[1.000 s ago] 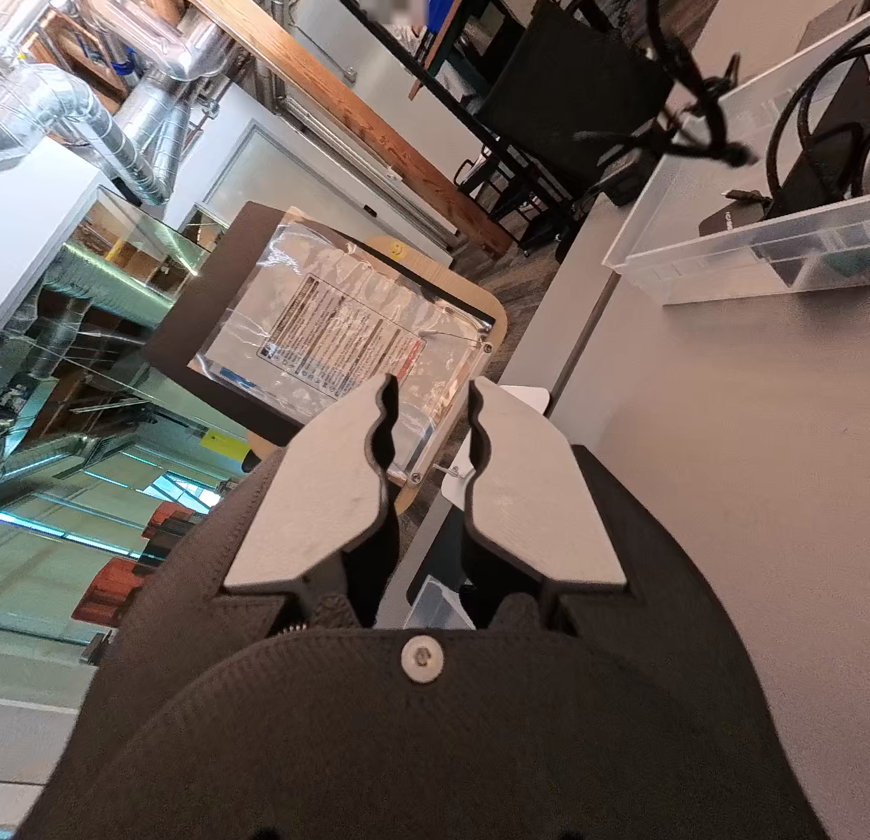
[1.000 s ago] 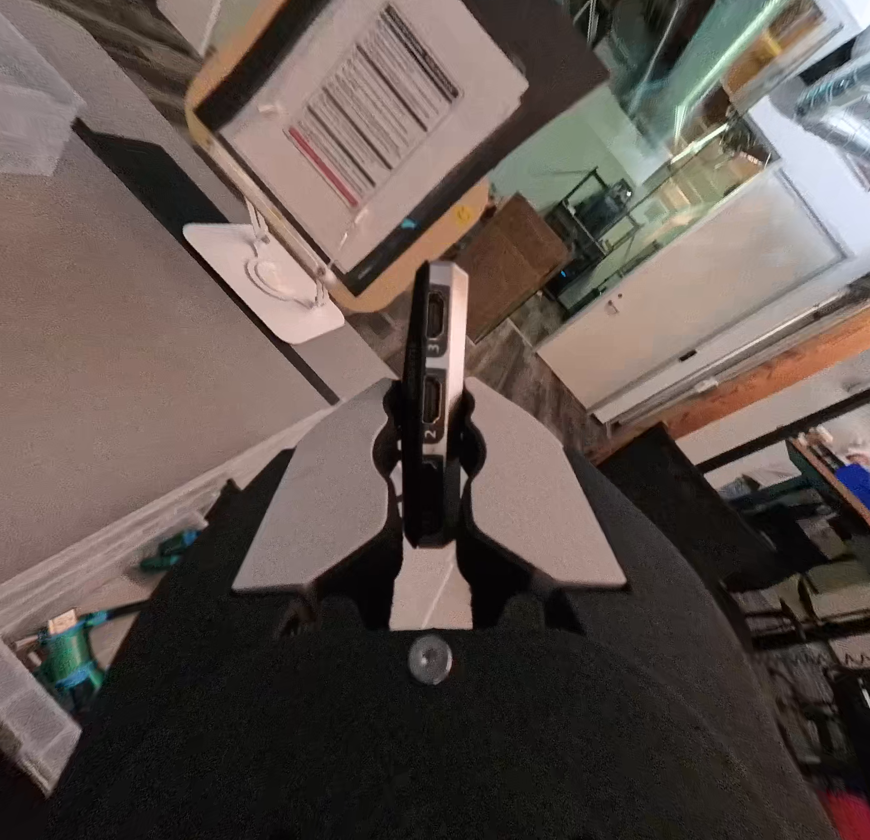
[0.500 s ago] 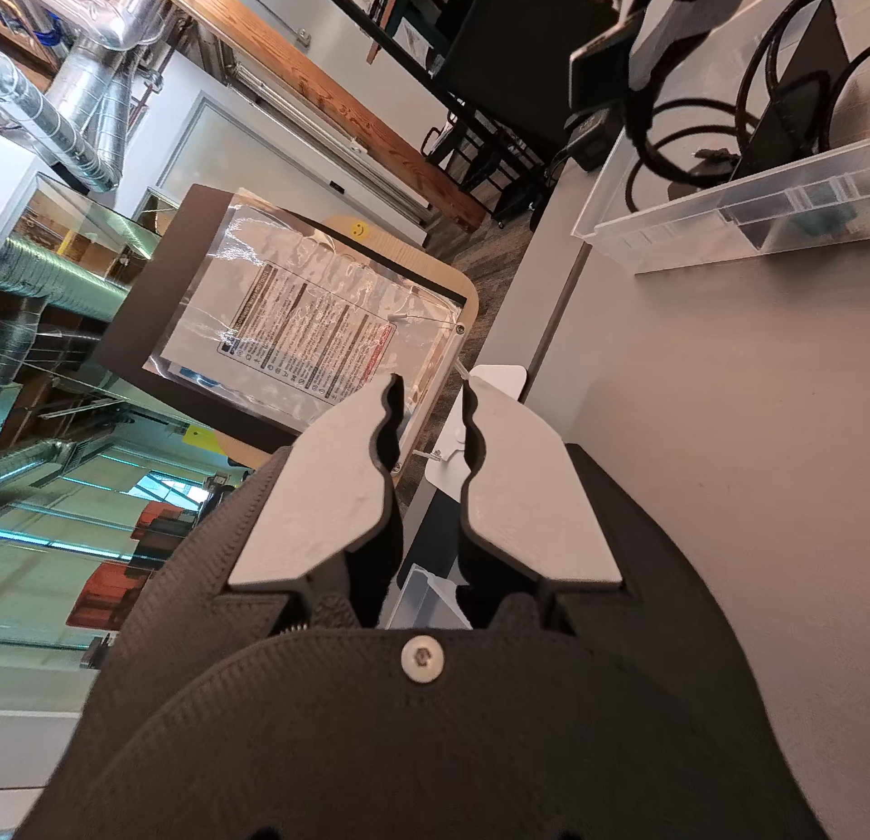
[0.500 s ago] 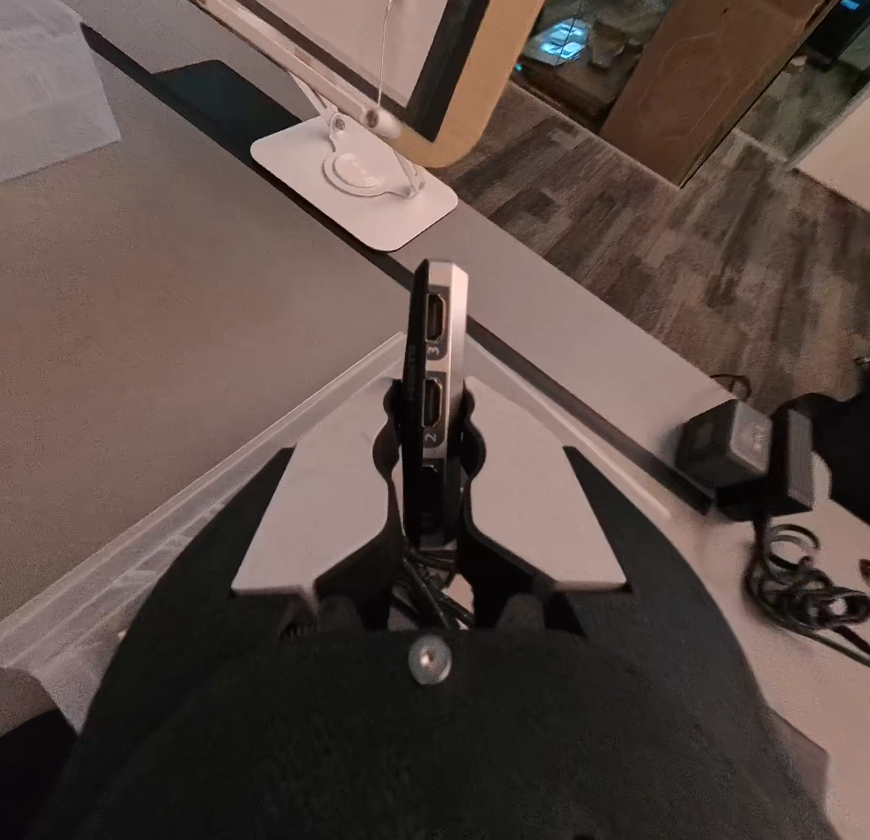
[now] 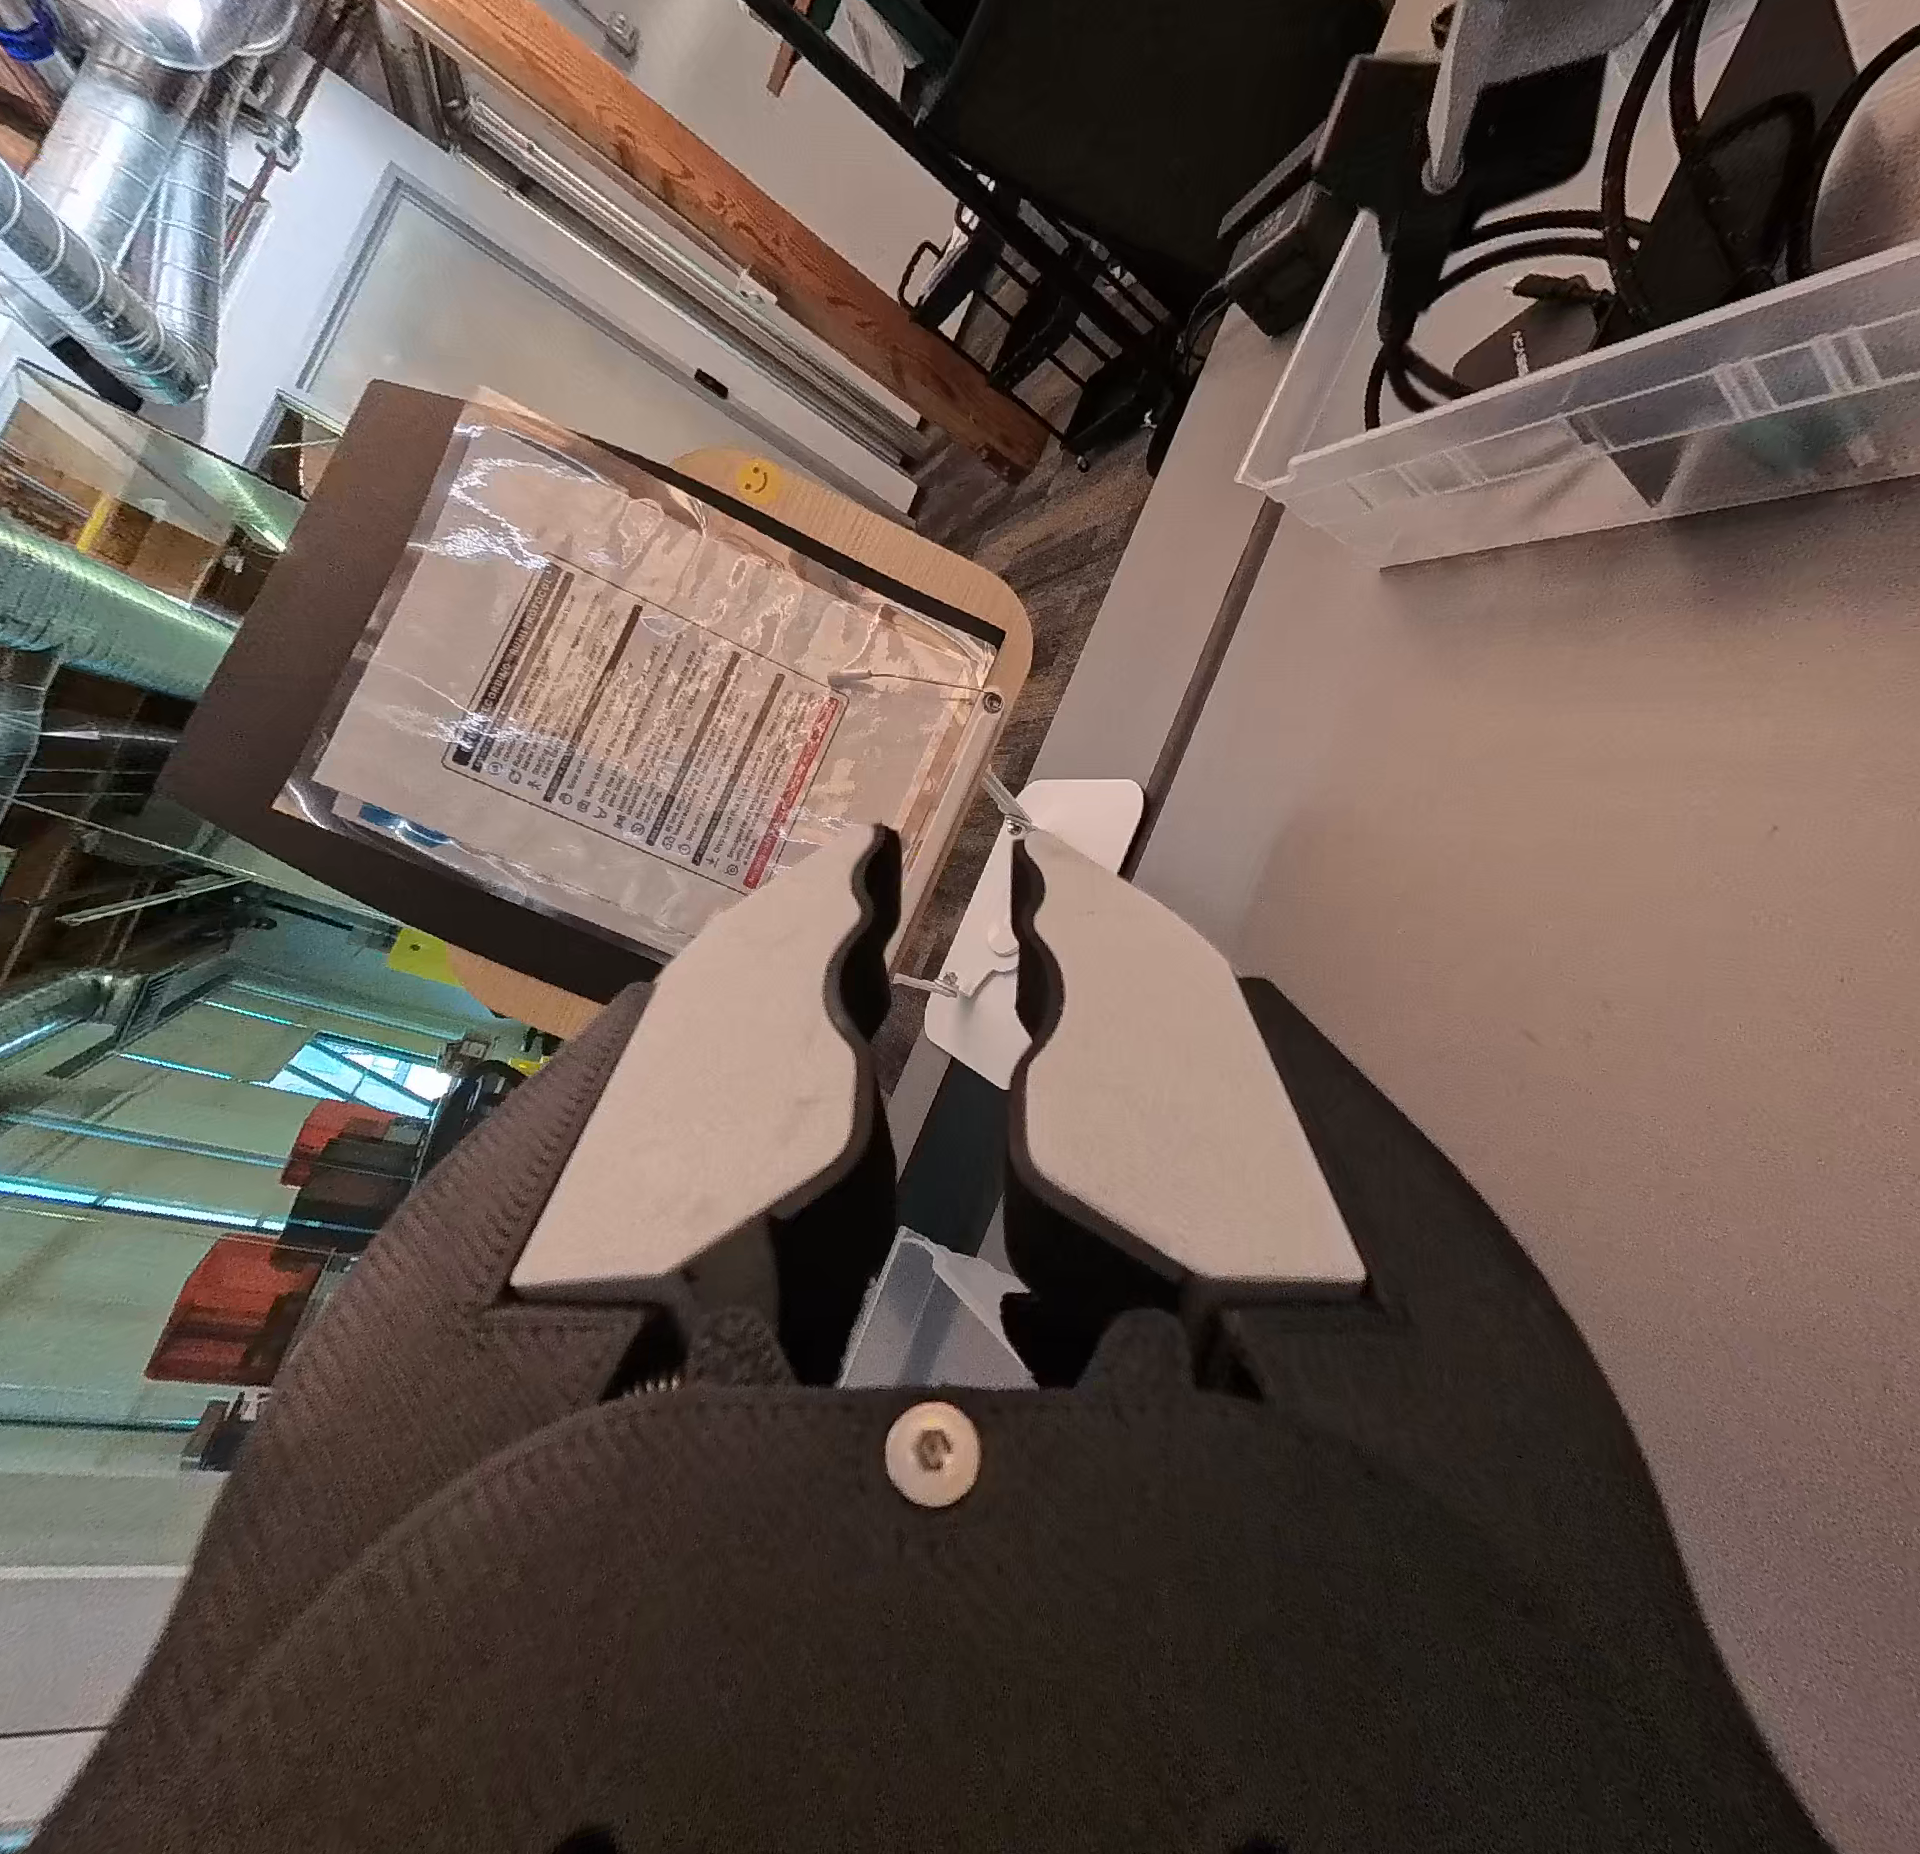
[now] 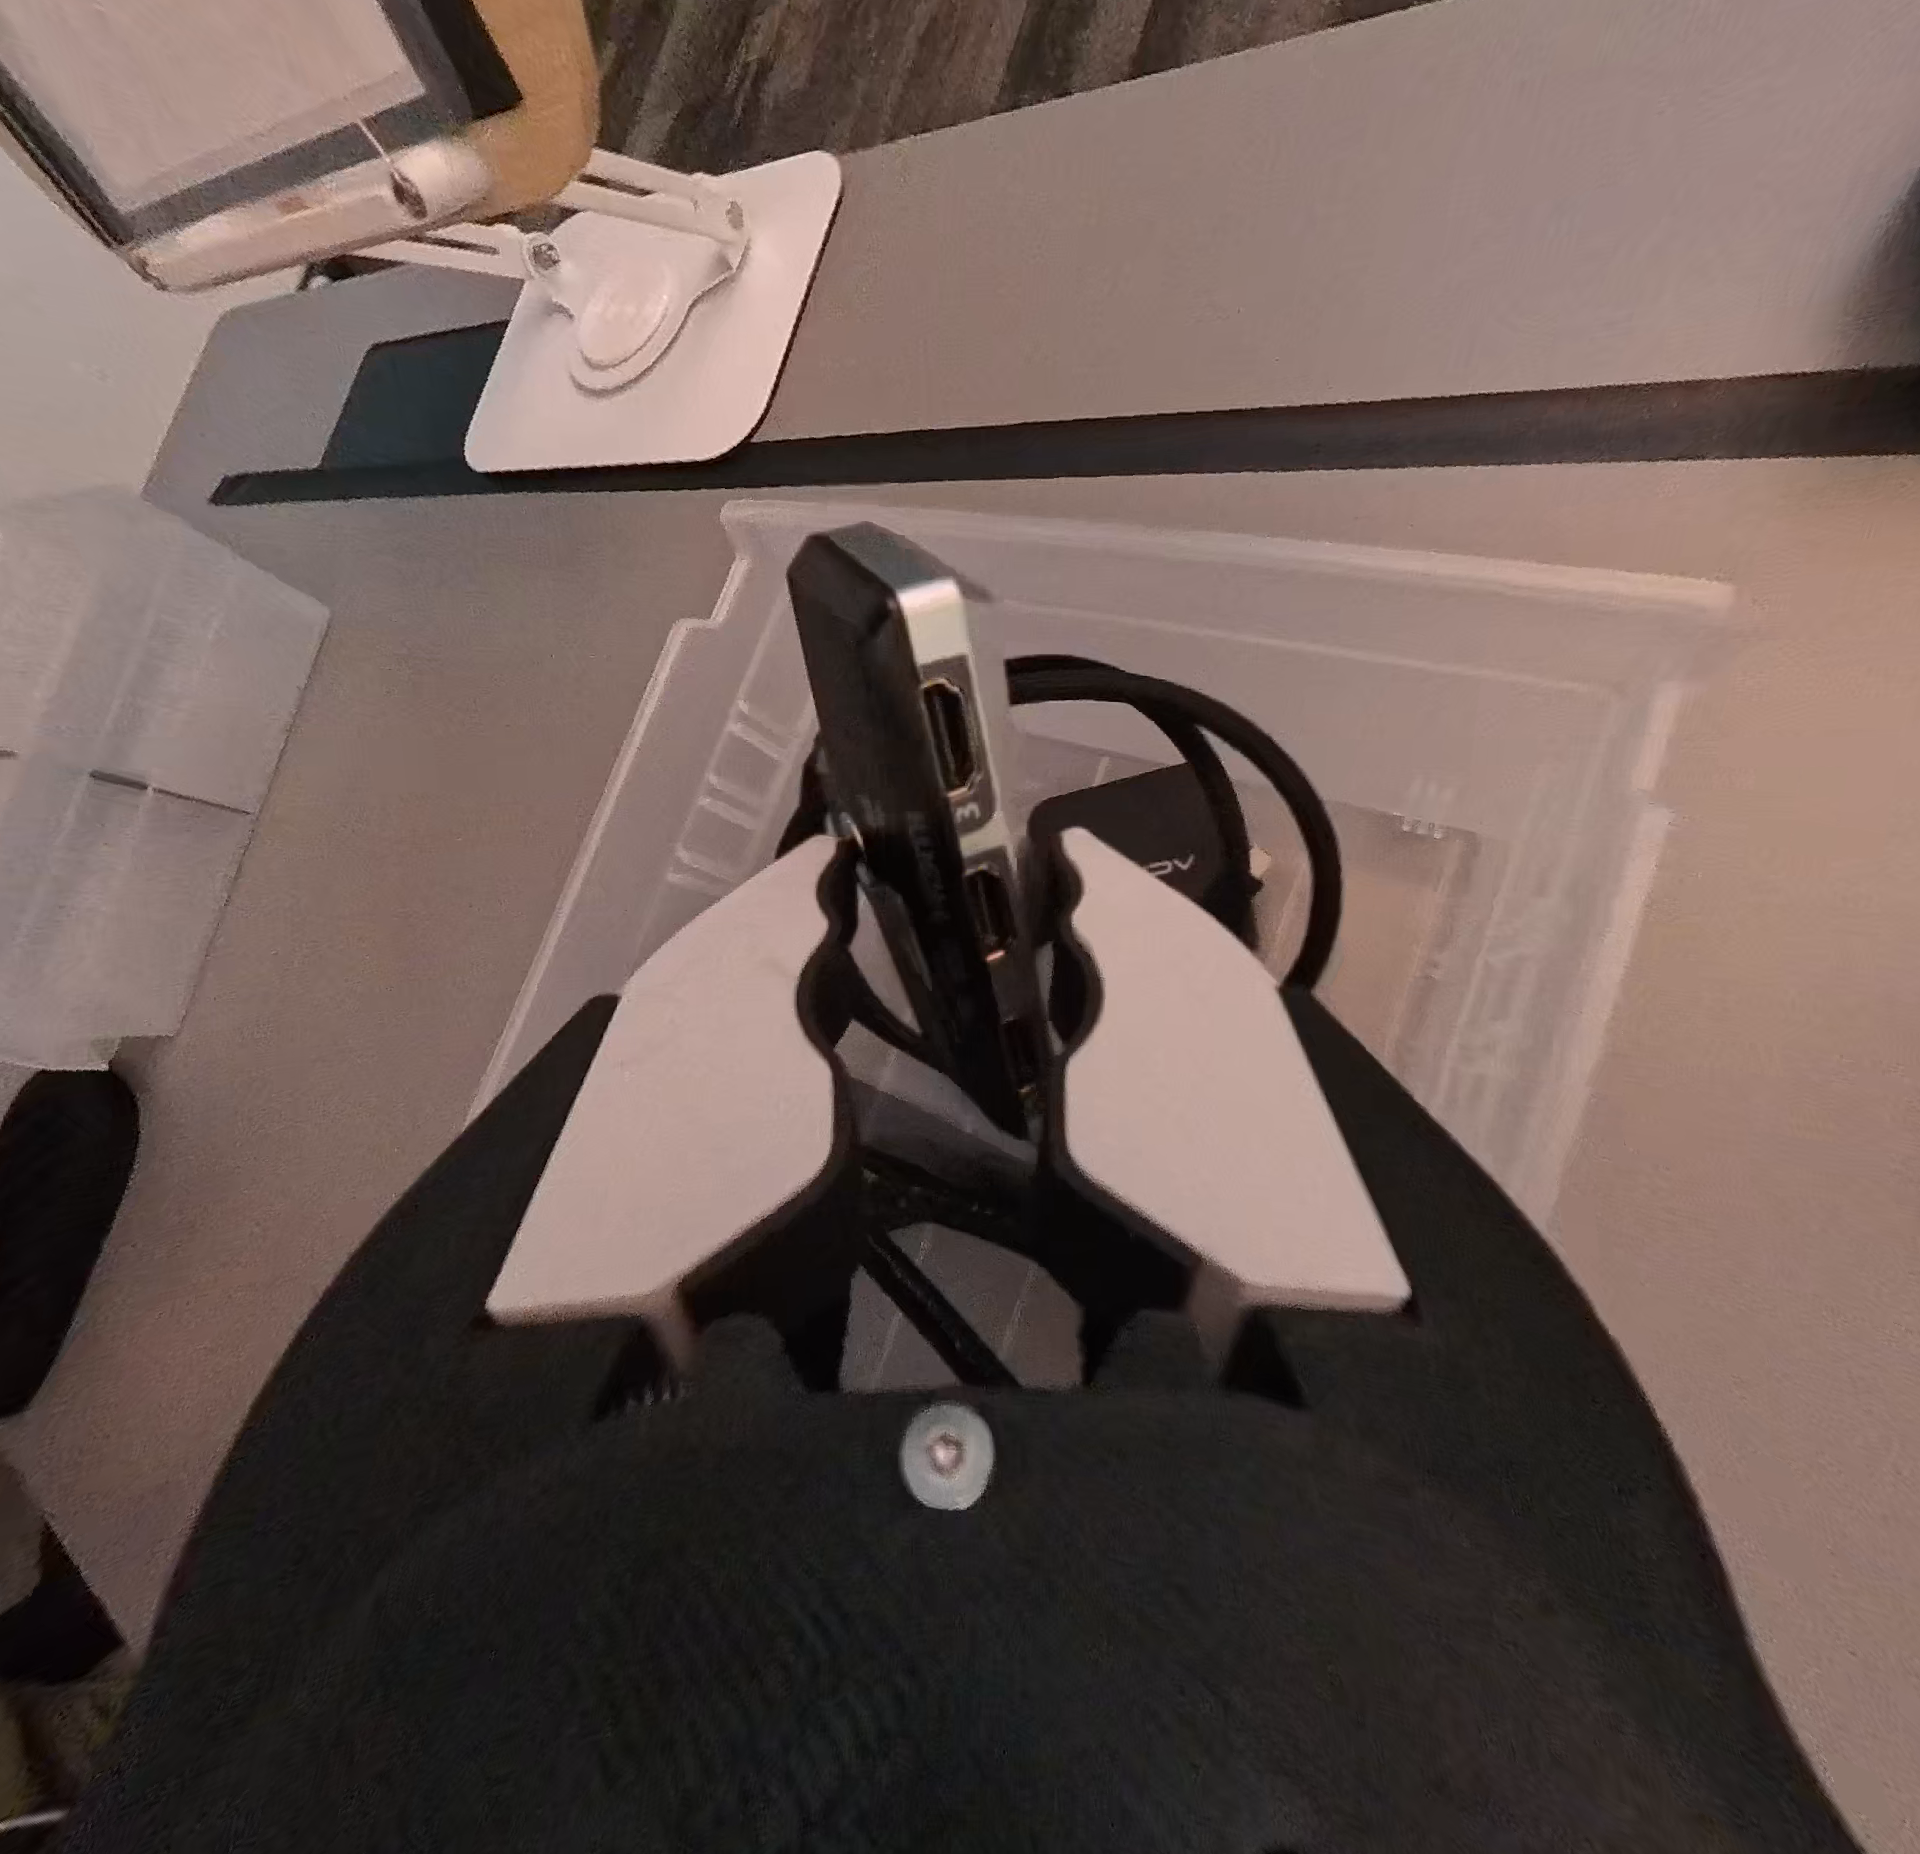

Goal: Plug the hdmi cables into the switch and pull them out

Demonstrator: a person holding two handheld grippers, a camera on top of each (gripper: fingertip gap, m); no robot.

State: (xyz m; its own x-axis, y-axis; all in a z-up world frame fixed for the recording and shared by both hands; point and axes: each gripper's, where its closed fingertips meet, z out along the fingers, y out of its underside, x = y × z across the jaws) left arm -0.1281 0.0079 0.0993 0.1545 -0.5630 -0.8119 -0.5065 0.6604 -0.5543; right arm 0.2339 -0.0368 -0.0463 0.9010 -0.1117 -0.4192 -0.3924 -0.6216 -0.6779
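The HDMI switch is a thin black and silver box with several ports on its edge. It stands tilted between the fingers of my right gripper, whose jaws are apart and no longer clamp it flat. It leans toward the right finger. It hangs over a clear plastic bin that holds coiled black HDMI cables and a black box. My left gripper is empty with a narrow gap, above the grey table. In the left wrist view the bin and the right gripper sit at the upper right.
A framed sheet on a white stand stands at the table's far edge, with its base beside a dark slot. A second clear bin lies left. A black power adapter sits beyond the bin.
My right gripper swung down from facing the room to over the bin, and its jaws widened so the switch now tilts. My left gripper barely moved.
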